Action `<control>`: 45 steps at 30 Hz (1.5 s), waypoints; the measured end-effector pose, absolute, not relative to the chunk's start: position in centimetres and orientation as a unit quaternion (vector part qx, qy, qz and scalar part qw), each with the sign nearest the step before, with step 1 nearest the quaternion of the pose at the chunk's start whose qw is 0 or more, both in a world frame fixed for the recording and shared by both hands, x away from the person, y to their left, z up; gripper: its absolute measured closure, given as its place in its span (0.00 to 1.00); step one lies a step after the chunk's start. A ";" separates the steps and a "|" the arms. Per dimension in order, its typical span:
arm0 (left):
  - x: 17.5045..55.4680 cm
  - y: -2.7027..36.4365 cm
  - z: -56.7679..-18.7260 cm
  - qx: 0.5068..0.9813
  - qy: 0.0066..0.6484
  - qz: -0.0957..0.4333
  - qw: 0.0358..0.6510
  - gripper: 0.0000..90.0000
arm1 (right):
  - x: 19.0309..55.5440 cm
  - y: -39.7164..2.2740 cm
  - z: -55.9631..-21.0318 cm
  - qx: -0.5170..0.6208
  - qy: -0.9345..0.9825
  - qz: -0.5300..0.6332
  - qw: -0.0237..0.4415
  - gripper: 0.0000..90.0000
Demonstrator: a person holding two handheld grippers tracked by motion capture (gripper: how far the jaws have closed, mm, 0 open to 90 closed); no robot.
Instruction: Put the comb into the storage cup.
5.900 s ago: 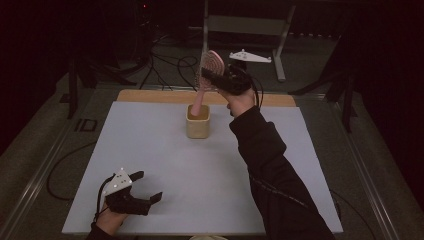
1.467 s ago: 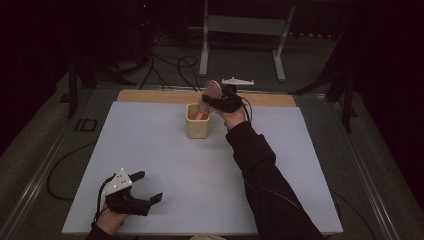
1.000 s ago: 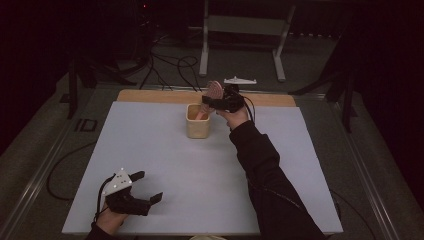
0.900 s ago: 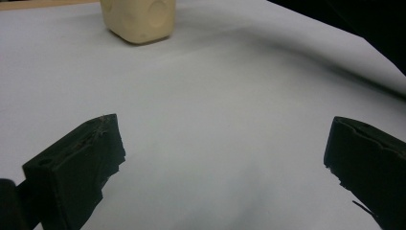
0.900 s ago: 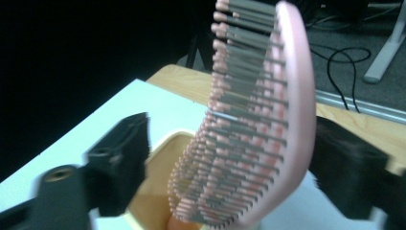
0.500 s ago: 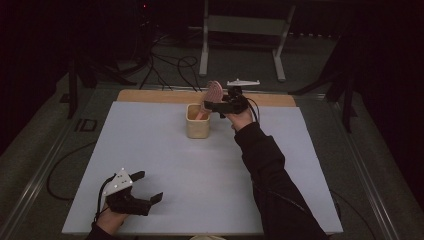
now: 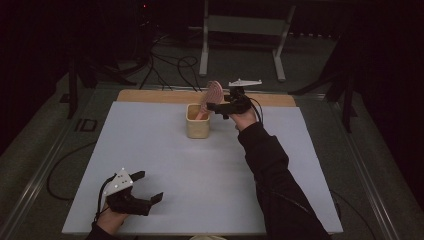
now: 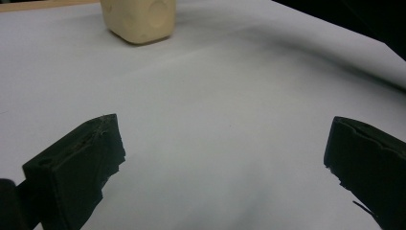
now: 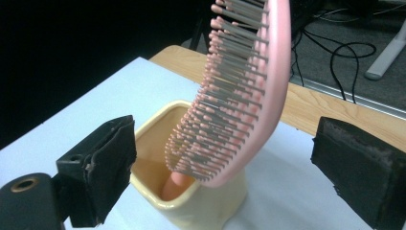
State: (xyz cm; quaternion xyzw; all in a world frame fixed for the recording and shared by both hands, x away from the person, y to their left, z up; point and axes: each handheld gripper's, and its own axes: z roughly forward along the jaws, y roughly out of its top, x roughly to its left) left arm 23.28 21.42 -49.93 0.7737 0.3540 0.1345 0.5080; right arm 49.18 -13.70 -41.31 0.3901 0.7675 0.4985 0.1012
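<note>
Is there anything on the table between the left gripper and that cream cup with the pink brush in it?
Nothing: in the high view, only bare white table lies between the left gripper and the cup. The left gripper view shows the same.

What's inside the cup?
A pink hairbrush stands handle-down in the cream cup, bristle head sticking out above the rim and leaning. The handle's lower end and the cup's bottom are hidden by the cup wall and the brush.
</note>
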 end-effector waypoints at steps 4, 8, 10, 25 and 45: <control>23.3 21.5 -49.9 0.773 0.354 0.135 0.509 0.00 | 48.9 -13.9 -41.3 0.388 0.771 0.494 0.106 0.09; 23.3 21.4 -49.9 0.775 0.353 0.135 0.507 0.00 | 48.5 -14.0 -41.4 0.384 0.776 0.489 0.107 0.09; 23.3 21.4 -49.9 0.775 0.353 0.135 0.506 0.00 | 48.4 -14.2 -41.3 0.386 0.776 0.487 0.106 0.09; 23.3 21.4 -49.9 0.774 0.355 0.134 0.507 0.00 | 46.6 -15.8 -42.3 0.386 0.781 0.480 0.100 0.09; 23.3 21.3 -50.0 0.775 0.355 0.136 0.504 0.00 | 42.5 -18.9 -45.0 0.382 0.788 0.476 0.084 0.09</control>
